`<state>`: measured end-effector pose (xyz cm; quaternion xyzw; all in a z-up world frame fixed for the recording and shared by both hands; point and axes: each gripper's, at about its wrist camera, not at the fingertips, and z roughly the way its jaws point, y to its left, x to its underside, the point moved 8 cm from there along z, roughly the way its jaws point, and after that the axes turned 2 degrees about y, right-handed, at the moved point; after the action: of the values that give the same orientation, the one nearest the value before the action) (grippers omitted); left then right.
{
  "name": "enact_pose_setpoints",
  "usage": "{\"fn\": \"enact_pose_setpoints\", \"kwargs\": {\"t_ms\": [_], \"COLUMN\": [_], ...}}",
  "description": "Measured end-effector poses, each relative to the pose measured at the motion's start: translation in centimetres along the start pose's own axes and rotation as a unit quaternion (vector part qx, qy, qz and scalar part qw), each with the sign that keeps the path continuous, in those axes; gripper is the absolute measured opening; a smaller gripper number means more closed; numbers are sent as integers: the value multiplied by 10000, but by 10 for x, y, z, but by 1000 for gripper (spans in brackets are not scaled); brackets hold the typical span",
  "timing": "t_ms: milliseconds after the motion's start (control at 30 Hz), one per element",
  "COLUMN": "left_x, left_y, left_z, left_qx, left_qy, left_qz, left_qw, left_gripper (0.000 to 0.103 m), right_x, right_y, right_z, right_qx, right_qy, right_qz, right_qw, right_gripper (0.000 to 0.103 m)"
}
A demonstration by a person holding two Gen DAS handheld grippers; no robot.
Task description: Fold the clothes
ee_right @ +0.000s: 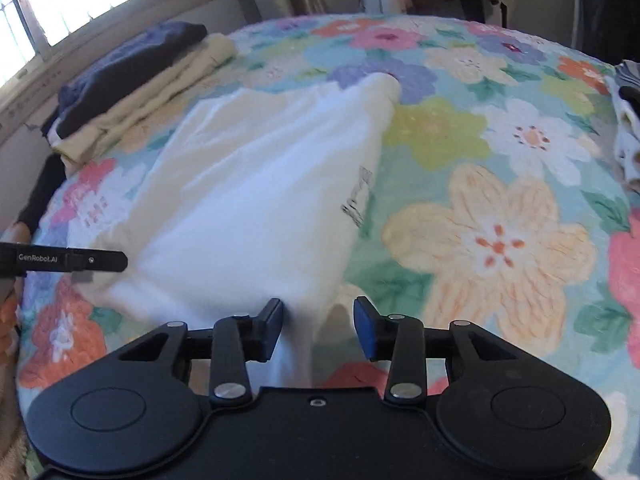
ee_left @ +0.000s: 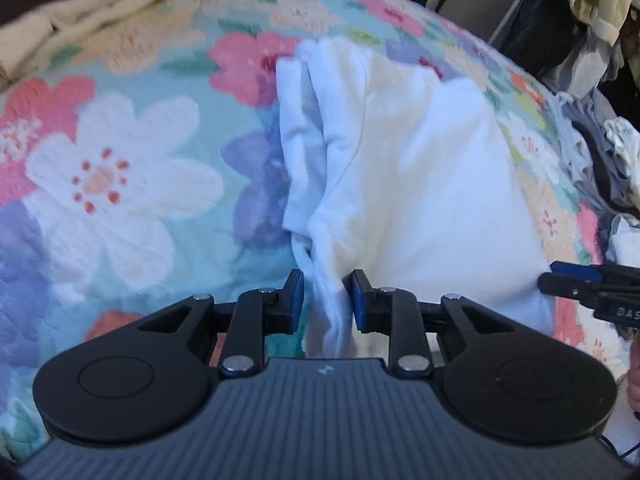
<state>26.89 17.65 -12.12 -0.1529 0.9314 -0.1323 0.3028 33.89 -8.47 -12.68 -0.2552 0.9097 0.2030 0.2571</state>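
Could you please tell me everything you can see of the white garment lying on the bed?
The white garment looks like soft cotton knit, partly folded, lying on the floral bedspread. A small dark print shows along one folded edge. Its near edge bunches between the fingers of the left gripper and the right gripper; neither looks fully closed on it. Its far end tapers into a rounded fold.

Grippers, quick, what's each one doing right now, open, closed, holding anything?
Left gripper: fingers part-open, a bunched edge of the white garment between them; grip cannot be told.
Right gripper: open, the garment's near edge lying between the fingers, not pinched.
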Motion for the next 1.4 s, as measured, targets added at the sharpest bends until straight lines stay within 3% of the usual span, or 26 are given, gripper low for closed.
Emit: {"fn": "enact_pose_setpoints", "kwargs": {"t_ms": [133, 200, 267, 433, 500, 667, 700, 767, 800, 833, 867, 933, 1067, 1133, 1167, 1200, 1267, 1333, 1400], "left_x": [-19, -33, -53, -97, -112, -138, -140, -143, -143, -142, -141, -139, -134, -134, -132, -131, -127, -125, -125], "left_y": [-2, 1, 3, -2, -6, -18, -21, -24, -23, -23, -23, -24, -28, -28, -27, -26, -28, -29, -31], "left_z": [-27, -34, -31, 23, 50, 95, 102, 114, 116, 114, 111, 98, 74, 75, 83, 90, 98, 86, 66], "left_qx": [-207, -101, 48, 129, 100, 333, 340, 322, 347, 344, 340, 370, -33, -188, -405, -652, -986, -846, -592], "left_qy": [-504, -680, -716, -570, -424, -247, -248, -280, -340, -458, -579, -850, -1310, -1279, -1148, -1022, -942, -991, -1074], "left_qz": [399, 327, 270, 534, 647, 739, 804, 826, 747, 658, 567, 341, 698, 722, 769, 921, 1170, 1056, 933], "left_qw": [9977, 9971, 9971, 9969, 9970, 9964, 9959, 9957, 9960, 9962, 9961, 9951, 9889, 9890, 9896, 9883, 9837, 9858, 9881], "left_gripper": [24, 25, 25, 27, 37, 51, 47, 25, 19, 15, 14, 12, 12, 13, 13, 17, 27, 35, 45], "right_x": [-29, -53, -77, -111, -108, -104, -107, -112, -115, -117, -119, -121, -125, -122, -120, -118, -114, -113, -111], "right_y": [-8, -11, -14, -44, -58, -86, -88, -89, -87, -82, -73, -60, -44, -42, -43, -45, -46, -40, -34], "right_z": [0, 4, 17, 46, 60, 85, 87, 93, 95, 95, 91, 75, 57, 66, 72, 75, 73, 62, 43], "right_qx": [-50, -23, -249, -91, -170, -1004, -1103, -1264, -1298, -1350, -1505, -1419, -1014, -582, -326, -140, 16, -14, 121], "right_qy": [-447, -633, -592, -732, -712, -598, -625, -646, -671, -757, -855, -1228, -1524, -1423, -1339, -1303, -1247, -1222, -1393], "right_qz": [95, 16, -93, 78, 311, 1357, 1444, 1504, 1375, 1176, 914, 399, -237, -550, -686, -668, -654, -766, -959], "right_qw": [9989, 9980, 9979, 9972, 9968, 9838, 9814, 9784, 9797, 9809, 9807, 9814, 9828, 9866, 9881, 9891, 9900, 9896, 9855], "right_gripper": [56, 65, 66, 66, 67, 76, 77, 77, 69, 50, 13, 14, 12, 16, 26, 36, 40, 42, 54]}}
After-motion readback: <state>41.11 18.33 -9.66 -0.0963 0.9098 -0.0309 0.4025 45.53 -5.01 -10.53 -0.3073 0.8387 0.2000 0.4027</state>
